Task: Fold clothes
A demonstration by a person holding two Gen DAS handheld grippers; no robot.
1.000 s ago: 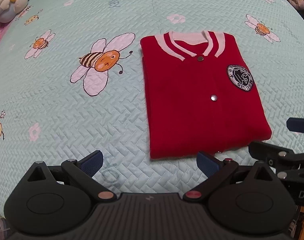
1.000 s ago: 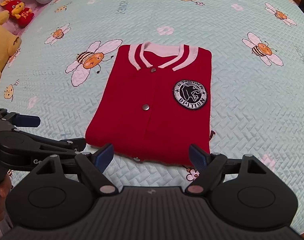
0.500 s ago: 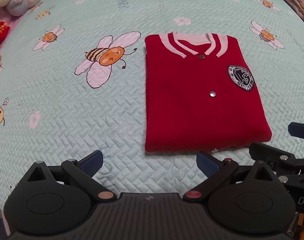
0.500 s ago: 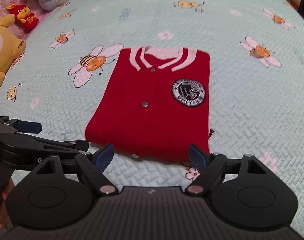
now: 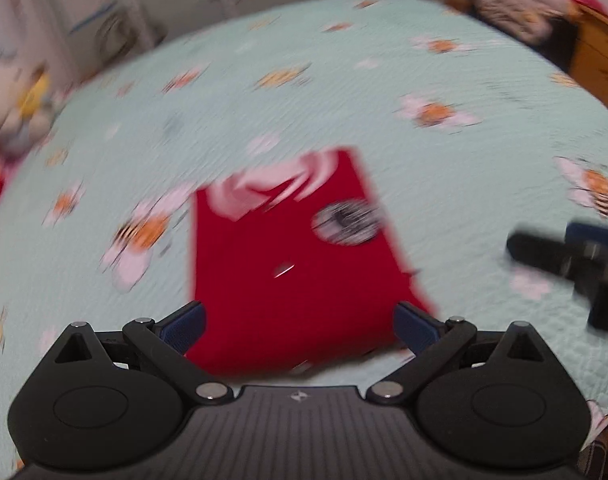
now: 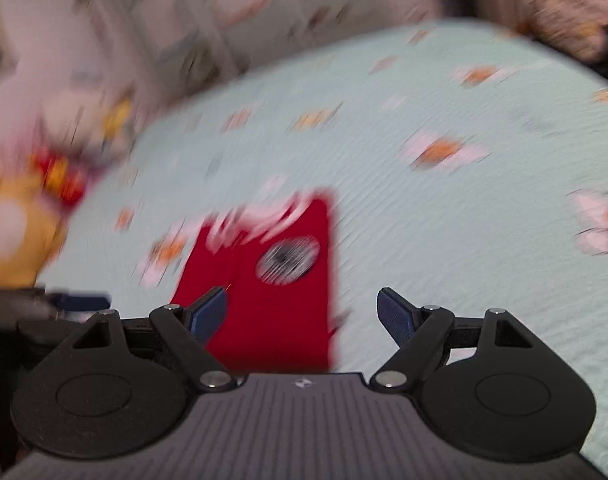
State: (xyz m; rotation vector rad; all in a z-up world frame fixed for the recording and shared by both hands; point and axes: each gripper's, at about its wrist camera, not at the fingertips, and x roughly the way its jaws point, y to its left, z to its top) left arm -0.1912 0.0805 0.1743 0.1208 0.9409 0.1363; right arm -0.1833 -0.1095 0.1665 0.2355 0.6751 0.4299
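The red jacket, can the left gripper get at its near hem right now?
Probably yes. The left gripper is open, and the jacket lies flat on the bedspread straight ahead with nothing between them. The blur hides how close the hem is.

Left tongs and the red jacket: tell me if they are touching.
Cannot tell. In the blurred left wrist view the open left tongs frame the near end of the red jacket with nothing pinched, but no gap or contact shows plainly.

left hand-held gripper fingers spread wide, right hand-held gripper likewise, both empty
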